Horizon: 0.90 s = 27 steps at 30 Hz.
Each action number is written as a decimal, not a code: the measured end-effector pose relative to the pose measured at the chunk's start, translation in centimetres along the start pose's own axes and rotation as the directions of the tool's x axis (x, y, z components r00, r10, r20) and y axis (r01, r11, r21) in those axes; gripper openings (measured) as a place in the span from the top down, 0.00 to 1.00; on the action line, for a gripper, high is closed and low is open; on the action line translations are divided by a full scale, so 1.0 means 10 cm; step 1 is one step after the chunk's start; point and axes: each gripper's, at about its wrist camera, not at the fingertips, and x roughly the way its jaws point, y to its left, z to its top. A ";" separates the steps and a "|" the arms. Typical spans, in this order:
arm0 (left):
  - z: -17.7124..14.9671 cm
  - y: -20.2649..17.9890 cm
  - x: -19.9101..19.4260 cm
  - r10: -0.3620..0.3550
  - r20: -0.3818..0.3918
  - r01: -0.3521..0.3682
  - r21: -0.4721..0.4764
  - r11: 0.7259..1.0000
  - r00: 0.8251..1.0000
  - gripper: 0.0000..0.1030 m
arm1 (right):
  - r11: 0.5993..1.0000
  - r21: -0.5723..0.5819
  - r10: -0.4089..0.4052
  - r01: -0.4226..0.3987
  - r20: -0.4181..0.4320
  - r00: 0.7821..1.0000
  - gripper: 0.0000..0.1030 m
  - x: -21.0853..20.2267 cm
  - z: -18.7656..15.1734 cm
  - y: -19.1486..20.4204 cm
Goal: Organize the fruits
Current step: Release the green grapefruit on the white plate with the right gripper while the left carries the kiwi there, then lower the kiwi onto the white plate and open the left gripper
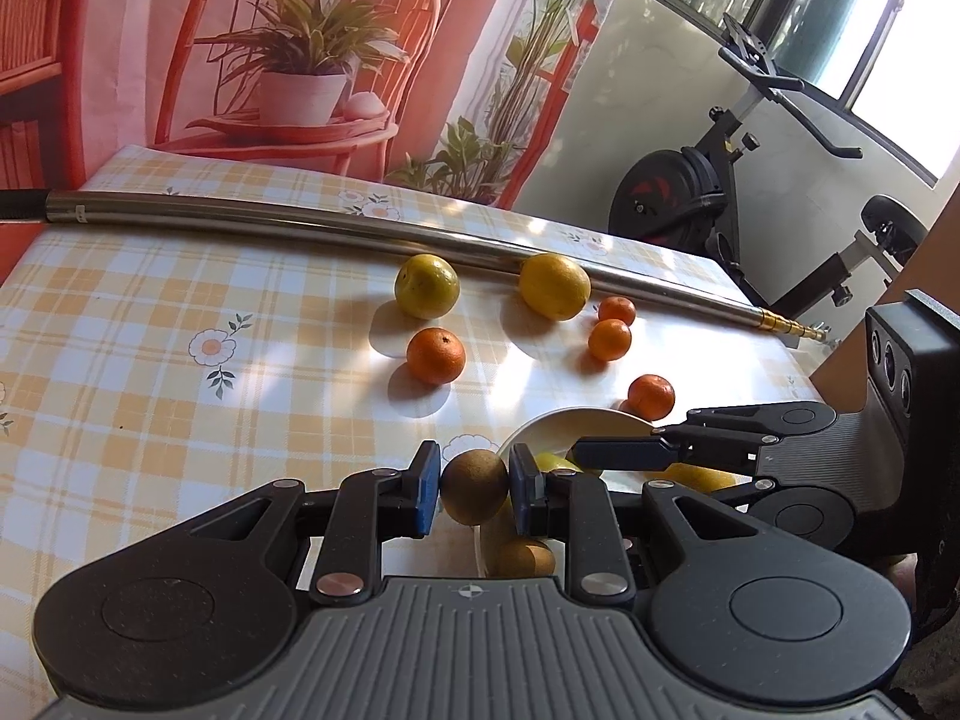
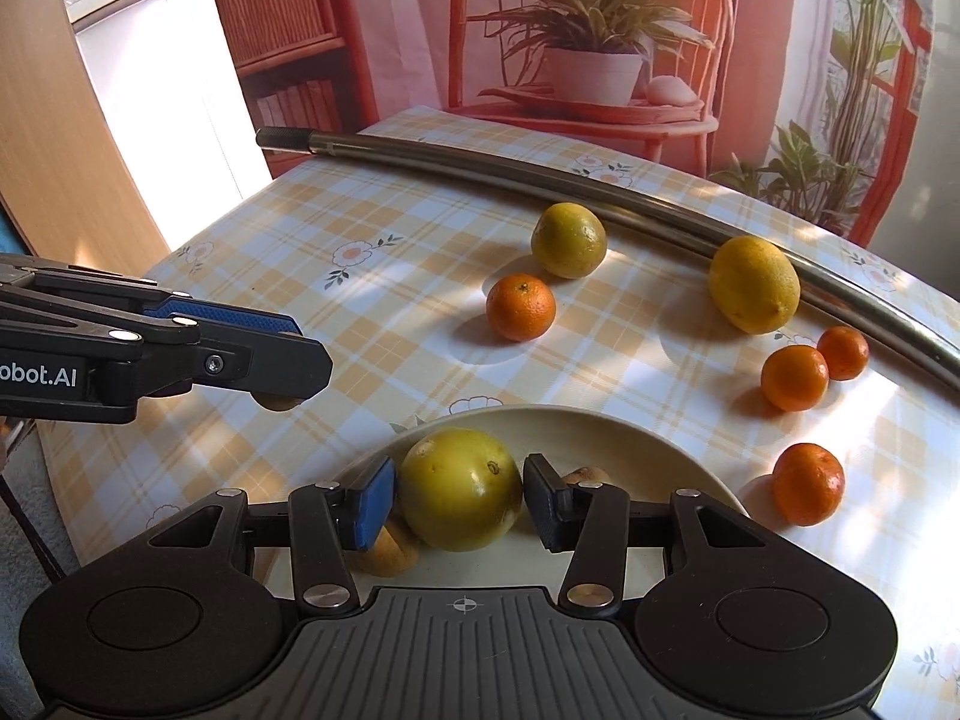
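Two handheld grippers work over a cream ceramic plate (image 2: pixel 630 438) on a yellow-checked floral tablecloth (image 1: pixel 180 300), gathering fruit. The left gripper (image 1: pixel 474 489) is clamped on a small brown round fruit (image 1: pixel 474 486), held just beside the plate's near rim. The right gripper (image 2: pixel 459 495) brackets a large yellow-green round fruit (image 2: pixel 459 489) over the plate; whether its pads (image 2: pixel 375 501) press the skin cannot be told.

The step in hand appears to be depositing both fruits; next, each likely needs lowering into the plate and releasing.

Oranges, a lemon (image 2: pixel 753 285) and a long steel rod (image 2: pixel 540 180) lie beyond. White lettering on the left gripper reads "obot.AI", cut off.
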 end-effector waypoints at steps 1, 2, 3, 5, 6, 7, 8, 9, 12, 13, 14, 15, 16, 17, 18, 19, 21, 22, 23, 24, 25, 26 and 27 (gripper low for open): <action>-0.01 -0.01 -0.01 -0.003 0.000 0.003 0.001 1.000 1.000 0.75 | 1.000 0.008 -0.005 0.005 0.010 1.000 0.58 -0.03 0.00 -0.02; -0.02 -0.03 -0.02 -0.008 0.000 0.008 0.005 1.000 1.000 0.75 | 1.000 0.018 -0.012 0.011 0.025 1.000 0.58 -0.08 0.01 -0.04; -0.03 -0.05 -0.03 -0.013 -0.003 0.013 0.012 1.000 1.000 0.75 | 0.999 0.034 -0.017 0.015 0.042 0.999 0.58 -0.14 0.01 -0.07; -0.07 -0.11 -0.03 -0.018 -0.016 0.019 0.036 0.999 1.000 0.75 | 0.996 0.084 -0.030 0.023 0.077 0.997 0.58 -0.26 0.00 -0.18; -0.09 -0.14 -0.03 -0.020 -0.024 0.021 0.048 0.999 1.000 0.75 | 0.993 0.112 -0.043 0.033 0.094 0.995 0.58 -0.32 -0.02 -0.23; -0.11 -0.17 -0.02 -0.021 -0.030 0.023 0.057 0.998 0.999 0.75 | 0.989 0.143 -0.063 0.047 0.110 0.992 0.58 -0.39 -0.04 -0.29; -0.14 -0.20 -0.02 -0.025 -0.040 0.028 0.066 0.997 0.999 0.75 | 0.983 0.174 -0.085 0.062 0.126 0.988 0.58 -0.45 -0.07 -0.35; -0.16 -0.22 -0.01 -0.029 -0.049 0.032 0.071 0.997 0.998 0.75 | 0.976 0.204 -0.106 0.076 0.139 0.985 0.57 -0.52 -0.11 -0.40; -0.22 -0.29 0.03 -0.032 -0.077 0.038 0.089 0.995 0.996 0.75 | 0.956 0.276 -0.160 0.105 0.186 0.969 0.57 -0.73 -0.29 -0.54; -0.23 -0.31 0.03 -0.033 -0.082 0.041 0.099 0.994 0.996 0.75 | 0.949 0.291 -0.180 0.118 0.197 0.964 0.57 -0.79 -0.35 -0.57; -0.23 -0.35 0.04 -0.035 -0.086 0.044 0.111 0.993 0.996 0.75 | 0.943 0.305 -0.198 0.131 0.202 0.959 0.57 -0.84 -0.40 -0.60; -0.23 -0.39 0.04 -0.038 -0.087 0.049 0.124 0.991 0.995 0.75 | 0.937 0.320 -0.216 0.144 0.205 0.955 0.57 -0.89 -0.46 -0.63; -0.24 -0.43 0.04 -0.043 -0.089 0.055 0.138 0.989 0.995 0.75 | 0.932 0.331 -0.227 0.151 0.206 0.952 0.57 -0.93 -0.50 -0.66; -0.24 -0.48 0.06 -0.050 -0.093 0.064 0.153 0.986 0.994 0.75 | 0.925 0.346 -0.239 0.156 0.210 0.948 0.57 -0.97 -0.55 -0.70; -0.25 -0.52 0.07 -0.057 -0.098 0.073 0.165 0.984 0.994 0.75 | 0.920 0.359 -0.246 0.158 0.213 0.946 0.57 -1.01 -0.59 -0.74; -0.25 -0.56 0.10 -0.068 -0.106 0.085 0.174 0.981 0.992 0.75 | 0.914 0.374 -0.252 0.158 0.217 0.943 0.57 -1.04 -0.62 -0.78; -0.28 -0.64 0.17 -0.092 -0.137 0.117 0.183 0.976 0.986 0.75 | 0.904 0.398 -0.262 0.158 0.222 0.939 0.57 -1.08 -0.66 -0.84; -0.29 -0.66 0.22 -0.106 -0.156 0.134 0.185 0.974 0.982 0.75 | 0.901 0.404 -0.266 0.159 0.224 0.937 0.57 -1.10 -0.68 -0.86; -0.31 -0.70 0.28 -0.127 -0.183 0.161 0.185 0.969 0.975 0.75 | 0.898 0.408 -0.271 0.162 0.227 0.935 0.57 -1.12 -0.69 -0.88; -0.32 -0.72 0.34 -0.148 -0.208 0.187 0.185 0.965 0.967 0.75 | 0.896 0.412 -0.276 0.165 0.228 0.934 0.57 -1.12 -0.69 -0.89; -0.35 -0.75 0.40 -0.165 -0.232 0.210 0.185 0.960 0.959 0.75 | 0.895 0.414 -0.279 0.166 0.230 0.932 0.57 -1.13 -0.70 -0.91; -0.38 -0.79 0.47 -0.174 -0.255 0.225 0.188 0.956 0.951 0.75 | 0.894 0.415 -0.281 0.167 0.230 0.932 0.57 -1.14 -0.70 -0.92; -0.41 -0.82 0.53 -0.176 -0.278 0.235 0.194 0.953 0.944 0.75 | 0.894 0.416 -0.283 0.168 0.231 0.931 0.57 -1.15 -0.71 -0.93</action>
